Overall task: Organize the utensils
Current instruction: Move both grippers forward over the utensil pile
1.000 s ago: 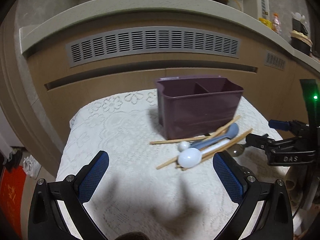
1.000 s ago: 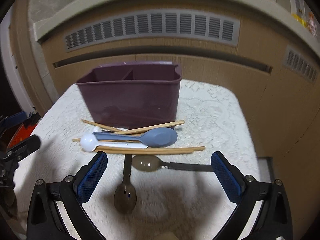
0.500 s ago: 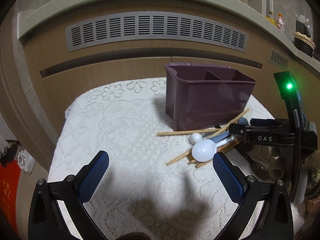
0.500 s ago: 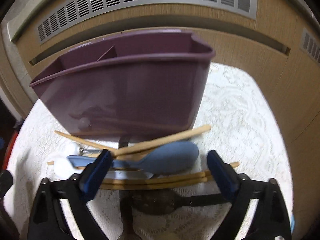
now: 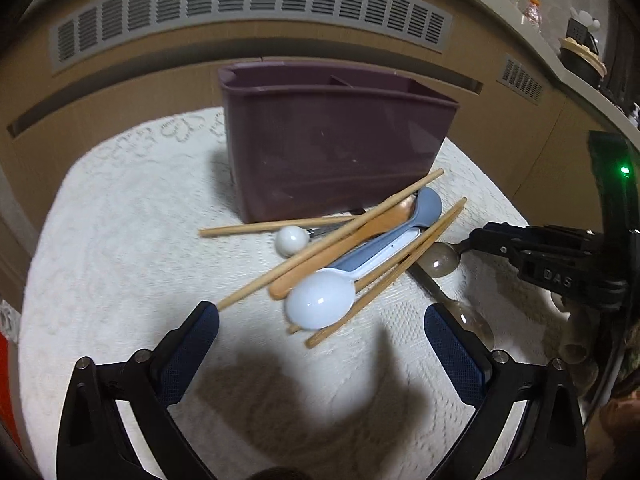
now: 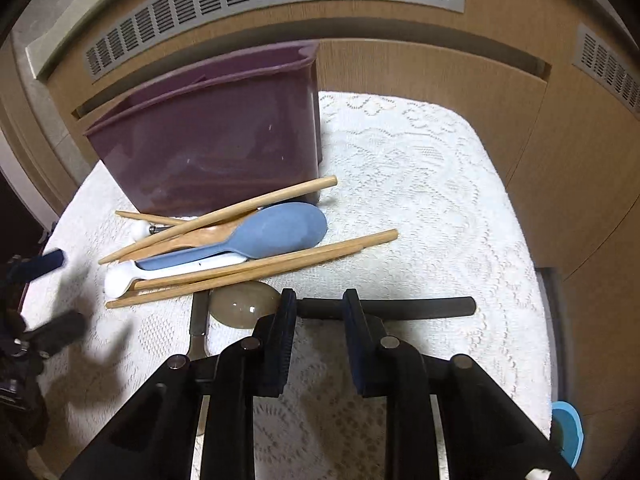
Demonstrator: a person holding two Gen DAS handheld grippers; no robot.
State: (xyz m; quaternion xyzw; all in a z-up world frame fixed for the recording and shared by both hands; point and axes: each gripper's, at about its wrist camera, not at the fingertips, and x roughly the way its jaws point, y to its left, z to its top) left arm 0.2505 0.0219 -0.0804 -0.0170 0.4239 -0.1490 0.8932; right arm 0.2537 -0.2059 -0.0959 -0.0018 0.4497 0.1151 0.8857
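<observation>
A purple divided utensil bin (image 5: 336, 148) (image 6: 212, 140) stands on the white lace cloth (image 5: 120, 240). In front of it lies a pile: wooden chopsticks (image 5: 332, 236) (image 6: 260, 268), a blue-grey spoon (image 6: 276, 232), a white spoon (image 5: 320, 300) and a tan wooden spoon (image 5: 340, 252). My right gripper (image 6: 320, 312) is shut on the black handle (image 6: 420, 306) of a metal spoon whose bowl (image 6: 244, 304) touches the cloth. My left gripper (image 5: 320, 340) is open and empty, just in front of the white spoon.
A second metal spoon (image 5: 472, 320) lies beside the pile. A wooden cabinet front with grey vents (image 5: 248, 0) rises behind the table. The cloth's edge drops off at the right (image 6: 532, 280). A blue object (image 6: 568, 432) sits at the lower right.
My right gripper came down and back from the bin and closed on the black-handled spoon. My left gripper moved in close to the utensil pile, still open.
</observation>
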